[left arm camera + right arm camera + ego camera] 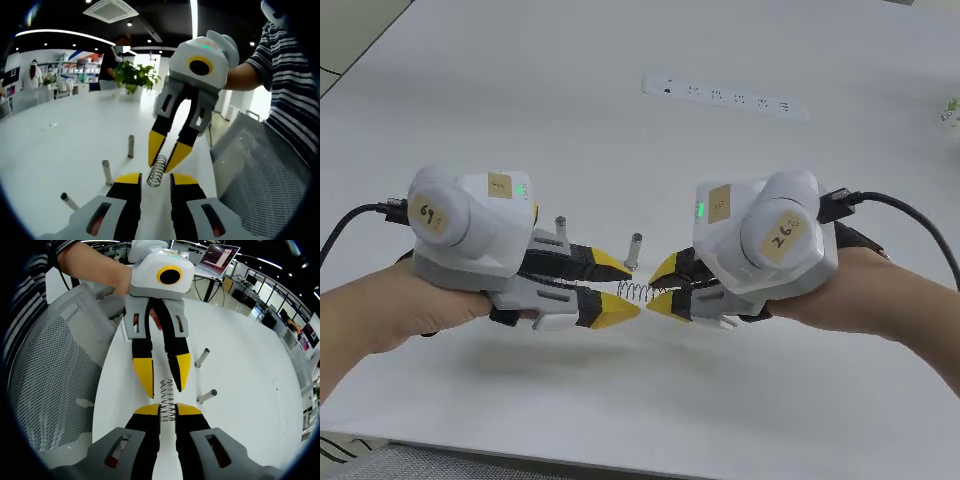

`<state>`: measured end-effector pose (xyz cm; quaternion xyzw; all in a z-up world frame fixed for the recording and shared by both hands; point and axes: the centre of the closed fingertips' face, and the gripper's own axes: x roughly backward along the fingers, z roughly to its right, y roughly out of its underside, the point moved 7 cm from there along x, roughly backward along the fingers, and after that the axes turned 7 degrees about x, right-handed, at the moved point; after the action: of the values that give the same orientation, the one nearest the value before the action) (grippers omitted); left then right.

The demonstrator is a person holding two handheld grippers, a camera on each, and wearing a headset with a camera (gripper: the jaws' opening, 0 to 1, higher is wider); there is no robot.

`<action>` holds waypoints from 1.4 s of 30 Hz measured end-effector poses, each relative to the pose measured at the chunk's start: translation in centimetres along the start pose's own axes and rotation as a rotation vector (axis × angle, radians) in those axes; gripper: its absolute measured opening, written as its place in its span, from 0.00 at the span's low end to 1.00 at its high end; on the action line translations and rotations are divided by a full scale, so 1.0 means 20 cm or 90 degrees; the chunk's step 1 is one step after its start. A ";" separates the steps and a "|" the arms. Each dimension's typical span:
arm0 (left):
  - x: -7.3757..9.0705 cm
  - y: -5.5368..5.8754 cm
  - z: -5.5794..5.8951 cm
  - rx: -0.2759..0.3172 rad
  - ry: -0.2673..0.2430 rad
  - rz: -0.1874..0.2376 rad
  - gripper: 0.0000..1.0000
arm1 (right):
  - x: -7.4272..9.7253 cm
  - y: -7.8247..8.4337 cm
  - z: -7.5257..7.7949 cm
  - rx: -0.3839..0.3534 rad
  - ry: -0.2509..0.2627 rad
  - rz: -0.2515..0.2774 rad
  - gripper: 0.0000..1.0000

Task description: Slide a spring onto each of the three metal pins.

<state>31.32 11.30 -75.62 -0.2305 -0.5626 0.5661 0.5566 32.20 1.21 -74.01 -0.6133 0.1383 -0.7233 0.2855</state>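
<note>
The spring (167, 396) was clamped at one end in the right claw (168, 411) above the bench (620, 120). The left claw (156, 177) was spread around its other end (contact could not be judged). A pin (635, 250) was partly hidden behind the tips.

Your left gripper (628, 290) carries a sticker (428, 215) reading "69"; your right gripper (654, 292) has one (781, 235) reading "26".

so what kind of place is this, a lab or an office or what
Probably an open-plan office: a long white table carrying a white power strip, a grey mesh office chair beside it, and a lit computer screen further back.
</note>
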 end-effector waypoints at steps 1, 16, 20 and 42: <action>0.00 0.00 0.00 0.000 0.000 0.000 0.13 | 0.00 0.00 0.00 -0.001 0.000 0.000 0.08; -0.01 0.00 0.01 -0.015 0.007 0.002 0.03 | 0.01 0.01 -0.01 -0.002 0.000 0.000 0.08; -0.01 0.00 0.02 -0.015 0.011 0.001 0.03 | 0.00 0.01 -0.01 -0.003 -0.001 0.001 0.08; -0.01 0.00 0.04 -0.019 0.042 -0.011 0.02 | 0.03 0.06 -0.04 0.003 -0.013 0.010 0.12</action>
<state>30.70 10.82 -75.58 -0.2525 -0.5540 0.5450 0.5764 31.72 -0.23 -74.36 -0.6186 0.1382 -0.7154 0.2940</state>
